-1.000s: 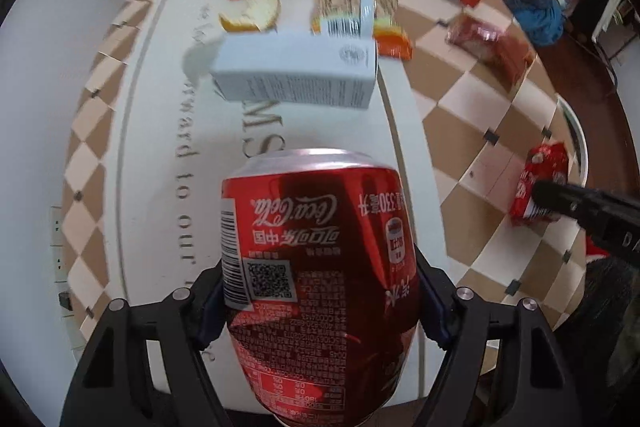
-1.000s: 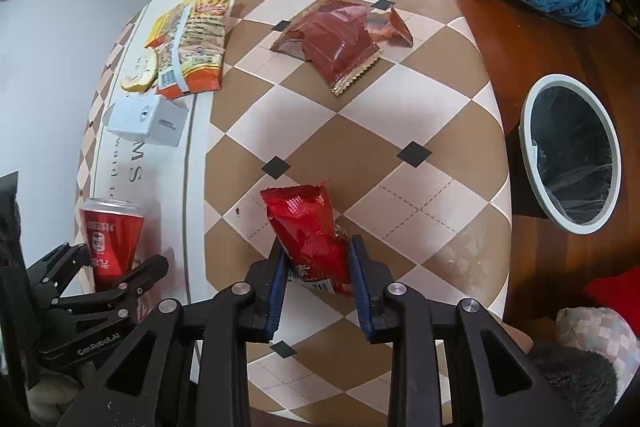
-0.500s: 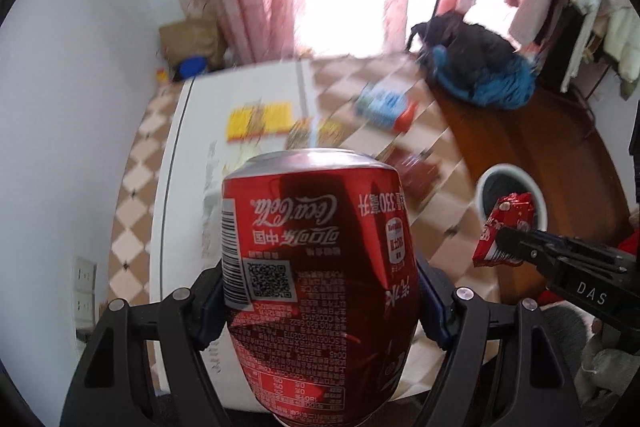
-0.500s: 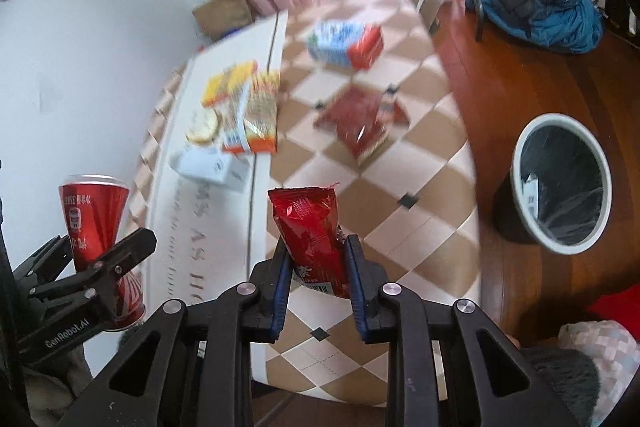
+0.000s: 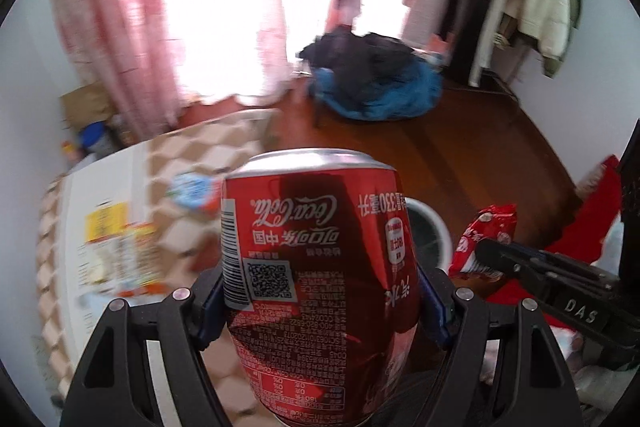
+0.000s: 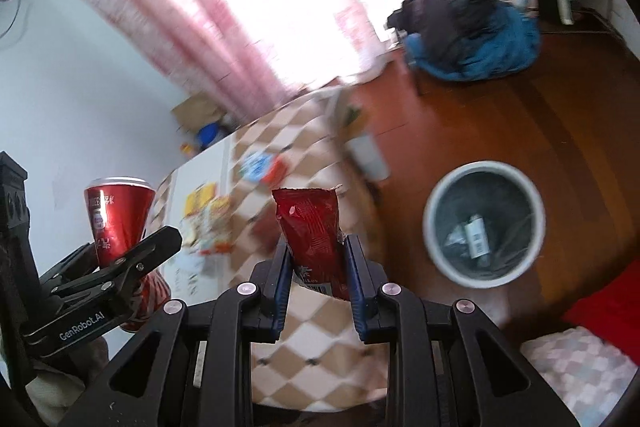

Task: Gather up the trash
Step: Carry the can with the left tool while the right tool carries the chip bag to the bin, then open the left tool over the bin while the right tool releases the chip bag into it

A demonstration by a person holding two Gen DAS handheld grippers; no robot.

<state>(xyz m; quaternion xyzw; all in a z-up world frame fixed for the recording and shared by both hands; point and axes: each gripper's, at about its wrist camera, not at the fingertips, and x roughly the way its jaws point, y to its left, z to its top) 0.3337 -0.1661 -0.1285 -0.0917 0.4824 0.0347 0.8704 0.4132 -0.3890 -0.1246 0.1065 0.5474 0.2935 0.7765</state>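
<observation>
My left gripper [image 5: 320,291] is shut on a red cola can [image 5: 316,259], held up in the air with its print upside down. The can [image 6: 118,215] and the left gripper [image 6: 132,259] also show at the left of the right wrist view. My right gripper [image 6: 316,263] is shut on a red snack wrapper [image 6: 312,227], which stands up between the blue pads. That wrapper [image 5: 484,235] appears at the right of the left wrist view. A white-rimmed trash bin [image 6: 484,223] stands on the wooden floor to the right of the wrapper, with scraps inside.
The checkered table [image 6: 304,155] lies below and behind, blurred, with several wrappers and a blue-and-red carton [image 6: 260,167] on it. A pile of blue and dark clothes [image 6: 472,35] lies on the floor at the back. Pink curtains hang at the bright window.
Both grippers have lifted off the table with their loads and swung toward the floor side. The table has dropped away and the bin has come closer in the right wrist view.
</observation>
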